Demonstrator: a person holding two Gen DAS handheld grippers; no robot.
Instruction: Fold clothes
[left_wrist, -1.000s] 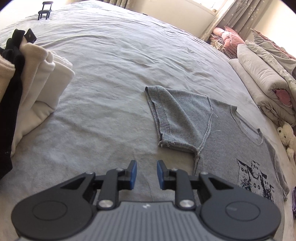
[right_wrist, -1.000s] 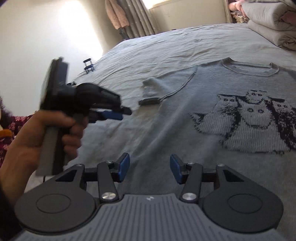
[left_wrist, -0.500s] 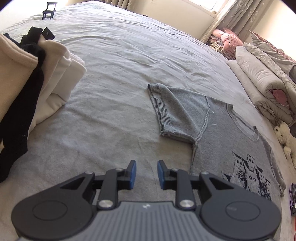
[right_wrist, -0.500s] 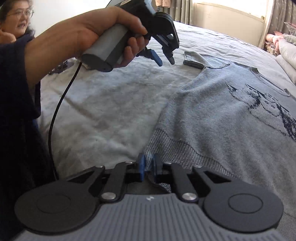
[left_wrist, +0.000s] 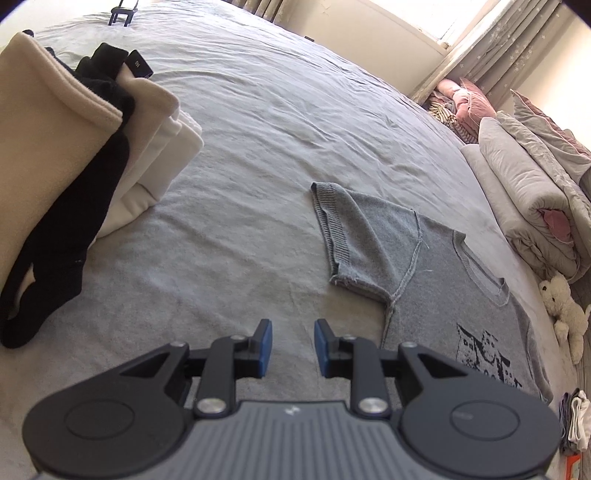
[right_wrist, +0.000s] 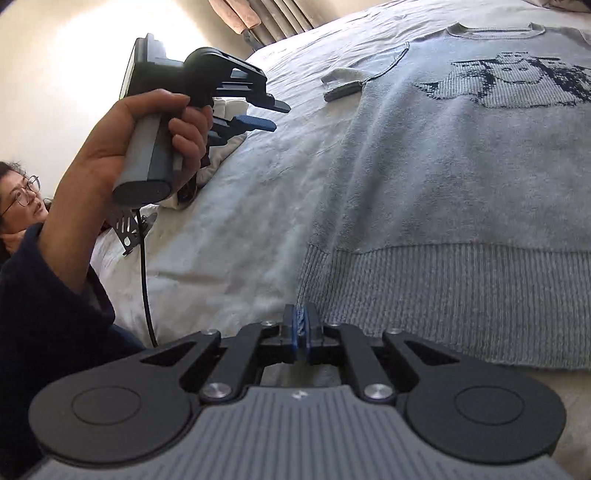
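1. Grey bed sheet (left_wrist: 258, 122): spread wide ahead of and beneath both tongs, wrinkled.
2. Grey knit sweater (right_wrist: 461, 177): laid flat on the sheet, owl pattern facing up, ribbed hem nearest the right tongs, collar at the far end. In the left wrist view, lying ahead and to the right of the left tongs (left_wrist: 424, 258), short sleeve spread out toward the left, well beyond the fingertips.
3. Stack of folded cream and black clothes (left_wrist: 74, 166): ahead-left of the left tongs, apart from the sweater.
4. Rolled bedding (left_wrist: 528, 192): far right of the left tongs, beyond the sweater's collar.
5. Left gripper (left_wrist: 291, 345): blue pads parted, nothing between them, held above bare sheet just short of the sweater's side edge. Seen from the right wrist view (right_wrist: 266, 110) raised in a hand, up and to the left.
6. Right gripper (right_wrist: 301, 323): pads pressed together on the near left corner of the ribbed hem, knit pinched between them.
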